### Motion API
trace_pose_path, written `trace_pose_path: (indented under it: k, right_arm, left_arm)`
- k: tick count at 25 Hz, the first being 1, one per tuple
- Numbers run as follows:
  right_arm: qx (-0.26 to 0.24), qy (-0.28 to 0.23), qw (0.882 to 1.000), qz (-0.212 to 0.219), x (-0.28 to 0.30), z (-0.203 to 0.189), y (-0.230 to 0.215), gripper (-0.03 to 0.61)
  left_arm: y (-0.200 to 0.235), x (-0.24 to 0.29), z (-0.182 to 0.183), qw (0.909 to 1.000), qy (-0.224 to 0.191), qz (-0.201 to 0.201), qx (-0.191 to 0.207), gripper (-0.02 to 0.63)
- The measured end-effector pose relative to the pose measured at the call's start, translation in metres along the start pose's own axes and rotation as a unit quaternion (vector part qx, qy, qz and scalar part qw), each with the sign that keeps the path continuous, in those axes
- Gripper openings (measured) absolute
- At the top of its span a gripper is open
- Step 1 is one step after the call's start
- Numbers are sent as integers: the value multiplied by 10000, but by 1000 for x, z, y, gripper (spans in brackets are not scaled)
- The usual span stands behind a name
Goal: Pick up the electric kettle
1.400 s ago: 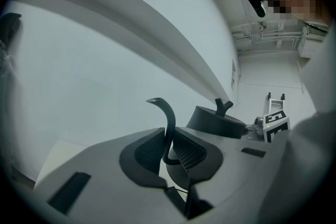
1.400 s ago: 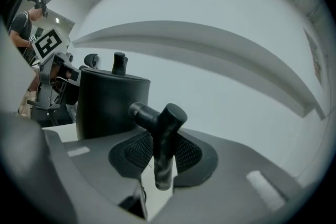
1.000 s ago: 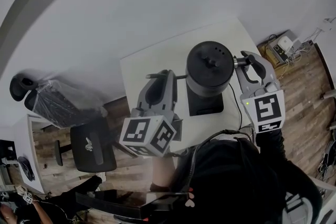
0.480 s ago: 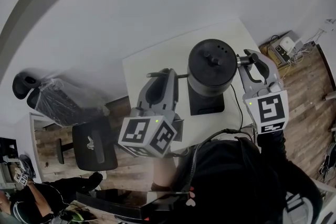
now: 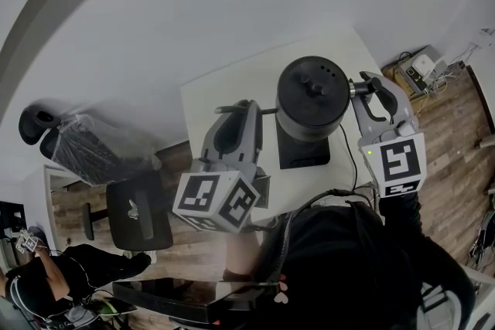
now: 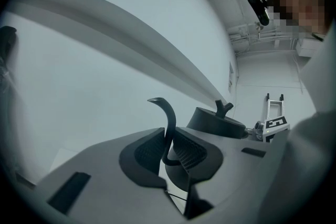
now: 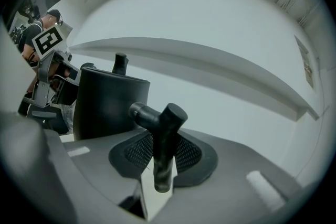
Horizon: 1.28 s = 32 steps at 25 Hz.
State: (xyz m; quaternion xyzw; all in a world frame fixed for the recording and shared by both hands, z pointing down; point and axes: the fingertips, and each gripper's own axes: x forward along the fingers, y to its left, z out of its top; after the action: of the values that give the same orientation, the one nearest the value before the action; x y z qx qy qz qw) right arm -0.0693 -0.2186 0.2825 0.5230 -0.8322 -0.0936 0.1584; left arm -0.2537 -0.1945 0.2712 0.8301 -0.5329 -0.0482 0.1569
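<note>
While upright, kettle (image 5: 312, 100) between tools (image 5: 241, 110) (image 5: 366, 83)

A small white table (image 5: 232, 85) stands by the pale wall and fills the middle of the head view, its top slanting up toward the upper right. Right of centre, a flat black square base (image 5: 303, 153) lies directly on it. The kettle (image 5: 312, 98) covers the base's upper part, and I cannot tell whether it rests there. A thin dark cable (image 5: 345, 154) runs over the tabletop from beside the base toward the table's lower right edge.
</note>
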Motion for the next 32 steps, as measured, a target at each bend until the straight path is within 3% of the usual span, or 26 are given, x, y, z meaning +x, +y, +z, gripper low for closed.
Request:
trace_pose_path:
  k: [32]
  right_arm:
    - [-89,-16,10000,10,0,0,-1,83]
  left_arm:
    - [-1,-2,-1,9999,63,67,-83,48]
